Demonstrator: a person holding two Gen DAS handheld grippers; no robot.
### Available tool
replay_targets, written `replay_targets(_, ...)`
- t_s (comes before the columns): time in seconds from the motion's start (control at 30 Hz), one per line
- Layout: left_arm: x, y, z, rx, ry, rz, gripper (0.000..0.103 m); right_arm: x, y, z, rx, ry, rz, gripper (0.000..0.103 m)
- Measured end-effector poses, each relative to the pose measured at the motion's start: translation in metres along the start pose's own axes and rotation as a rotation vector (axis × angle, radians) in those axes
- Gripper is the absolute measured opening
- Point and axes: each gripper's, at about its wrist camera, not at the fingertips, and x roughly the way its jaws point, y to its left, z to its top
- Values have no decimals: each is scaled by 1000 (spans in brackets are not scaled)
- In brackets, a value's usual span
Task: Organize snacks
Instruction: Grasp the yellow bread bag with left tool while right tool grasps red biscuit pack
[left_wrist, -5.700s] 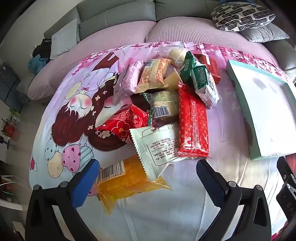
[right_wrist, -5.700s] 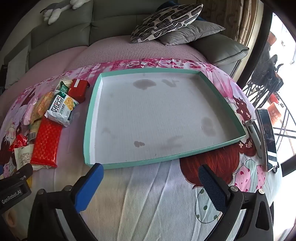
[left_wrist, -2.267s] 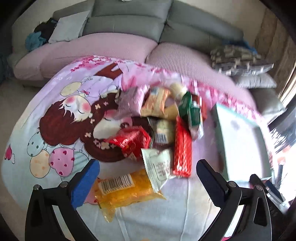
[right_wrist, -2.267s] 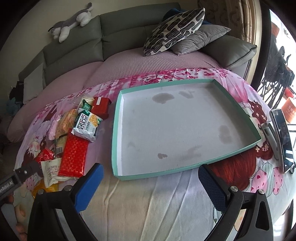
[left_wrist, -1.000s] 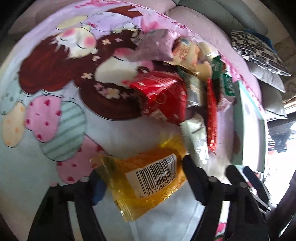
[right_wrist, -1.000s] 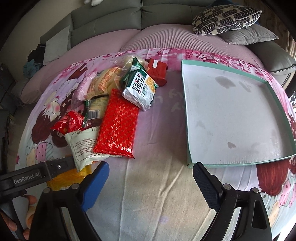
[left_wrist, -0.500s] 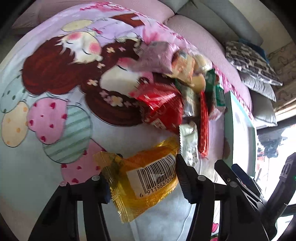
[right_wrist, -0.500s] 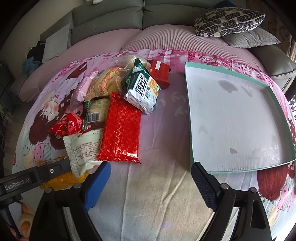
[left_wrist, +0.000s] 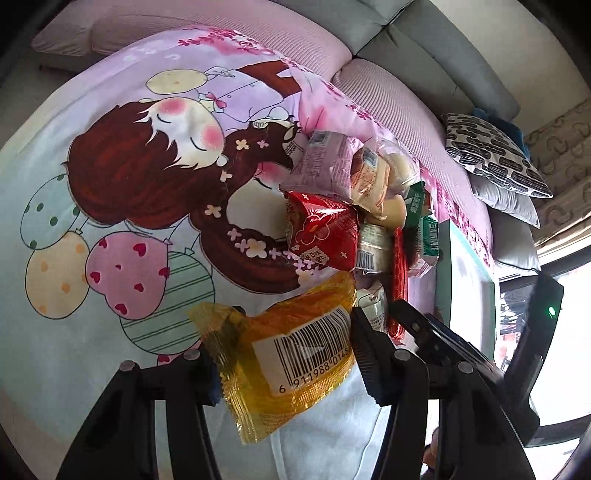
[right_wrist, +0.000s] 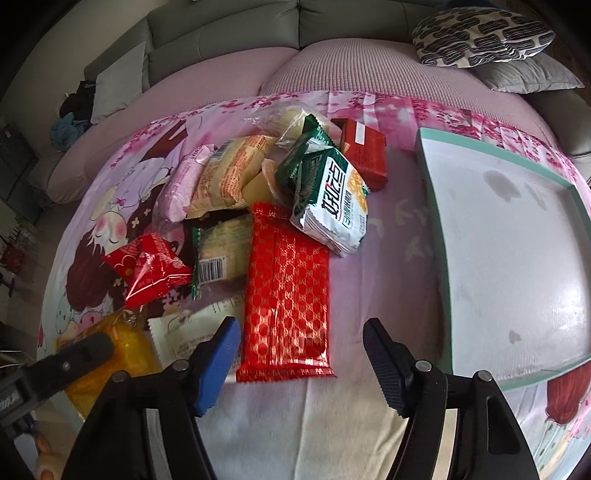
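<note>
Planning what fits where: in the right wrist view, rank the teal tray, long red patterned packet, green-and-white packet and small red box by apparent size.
1. teal tray
2. long red patterned packet
3. green-and-white packet
4. small red box
The box lies farthest from the camera, so its true size versus the green-and-white packet is unsure.

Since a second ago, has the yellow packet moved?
Yes. In the left wrist view the yellow packet, clamped in the left gripper, now hangs clear of the red packet and is off the cloth it lay on.

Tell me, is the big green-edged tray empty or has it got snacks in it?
Empty. The green-rimmed white tray shows only stains; every snack packet lies outside it.
</note>
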Motion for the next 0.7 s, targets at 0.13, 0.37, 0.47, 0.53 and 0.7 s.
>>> replay_targets(0.13, 7, 0, 2, 1, 15, 12, 58, 15, 1, 10, 18, 36, 12, 64)
replay_targets(0.37, 18, 5, 2, -13, 42, 25, 58, 32, -1, 24, 55, 90, 22, 57)
replay_targets(0.47, 21, 6, 2, -12, 53, 29, 58, 37, 0, 28, 45, 108, 3, 55)
replay_targets(0.53, 24, 6, 0, -10, 66, 30, 58, 40, 1, 31, 38, 122, -5, 55)
replay_targets(0.7, 28, 7, -3, -16, 81, 31, 58, 48, 4, 40, 27, 166, -11, 56)
